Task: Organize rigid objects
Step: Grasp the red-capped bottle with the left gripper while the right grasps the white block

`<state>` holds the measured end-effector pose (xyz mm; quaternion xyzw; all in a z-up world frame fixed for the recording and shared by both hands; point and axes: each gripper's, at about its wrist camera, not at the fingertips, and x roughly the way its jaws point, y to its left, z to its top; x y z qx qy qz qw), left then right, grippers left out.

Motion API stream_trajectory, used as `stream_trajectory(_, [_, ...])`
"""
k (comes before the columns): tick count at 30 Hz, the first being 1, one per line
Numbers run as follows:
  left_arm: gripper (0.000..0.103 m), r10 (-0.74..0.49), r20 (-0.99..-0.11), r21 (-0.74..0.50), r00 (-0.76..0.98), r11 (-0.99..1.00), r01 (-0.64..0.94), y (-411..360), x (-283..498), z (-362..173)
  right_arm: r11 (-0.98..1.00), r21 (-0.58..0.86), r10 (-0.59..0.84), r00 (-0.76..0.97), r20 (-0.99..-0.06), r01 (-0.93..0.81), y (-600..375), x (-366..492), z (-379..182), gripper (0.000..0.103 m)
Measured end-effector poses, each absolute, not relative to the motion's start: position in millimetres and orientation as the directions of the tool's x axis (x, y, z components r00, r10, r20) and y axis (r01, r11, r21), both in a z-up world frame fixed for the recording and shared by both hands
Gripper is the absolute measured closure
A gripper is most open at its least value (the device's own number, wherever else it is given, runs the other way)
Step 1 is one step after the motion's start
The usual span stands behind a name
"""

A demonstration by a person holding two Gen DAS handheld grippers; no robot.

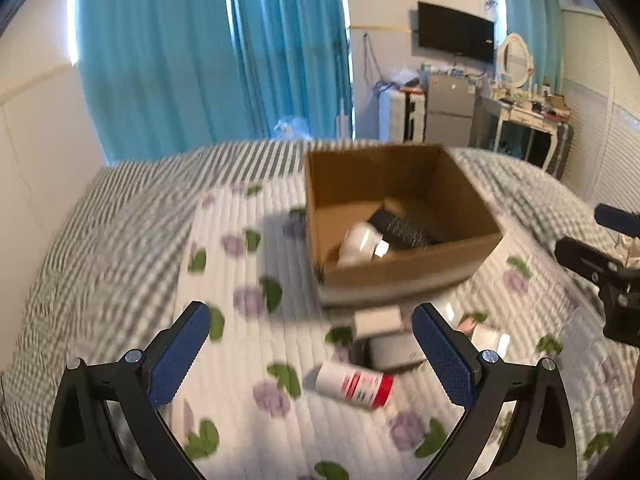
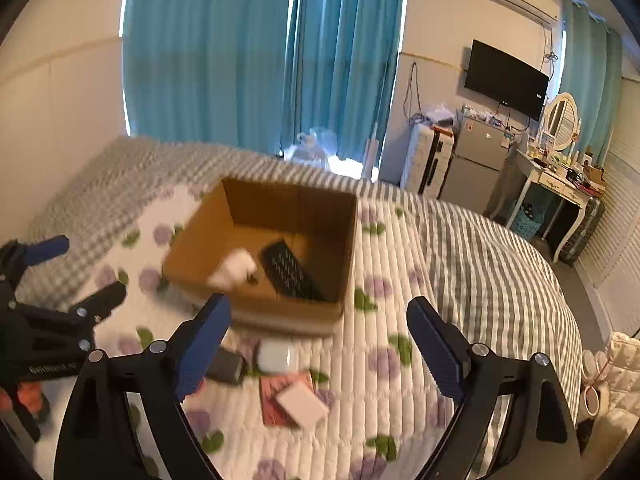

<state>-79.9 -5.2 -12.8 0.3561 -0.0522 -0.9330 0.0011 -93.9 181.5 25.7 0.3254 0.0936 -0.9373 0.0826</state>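
An open cardboard box (image 1: 404,276) stands on the flowered quilt; it also shows in the right wrist view (image 2: 256,304). Inside lie a black remote (image 2: 292,270) and a white object (image 2: 234,266). My left gripper (image 1: 312,354) is open and empty above a white bottle with a red cap (image 1: 354,386). A white box (image 1: 378,320) and a dark case (image 1: 394,354) lie just before the cardboard box. My right gripper (image 2: 320,354) is open and empty above a white case (image 2: 276,356), a dark case (image 2: 226,366) and a white card on a red booklet (image 2: 302,404).
The bed has a grey checked blanket (image 1: 100,240) around the quilt. Teal curtains (image 1: 180,60), a small fridge (image 2: 478,160), a suitcase (image 2: 428,164), a wall TV (image 2: 506,78) and a dressing table (image 2: 560,184) stand beyond the bed.
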Motion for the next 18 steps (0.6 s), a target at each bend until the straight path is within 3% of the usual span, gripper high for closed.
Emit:
stream_trajectory(10, [0.000,-0.024,-0.777,0.095,-0.630,-0.992,-0.080,3,-82,-101,-0.972,-0.062,-0.095,-0.627,-0.773,0.225,194,-116,-85,0.011])
stream_trajectory(18, [0.000,-0.002,-0.804,0.098,-0.594,-0.987,-0.131,14,-85,-128,-0.965,-0.031,-0.104,-0.487,-0.867,0.261,185,-137,-141,0.012])
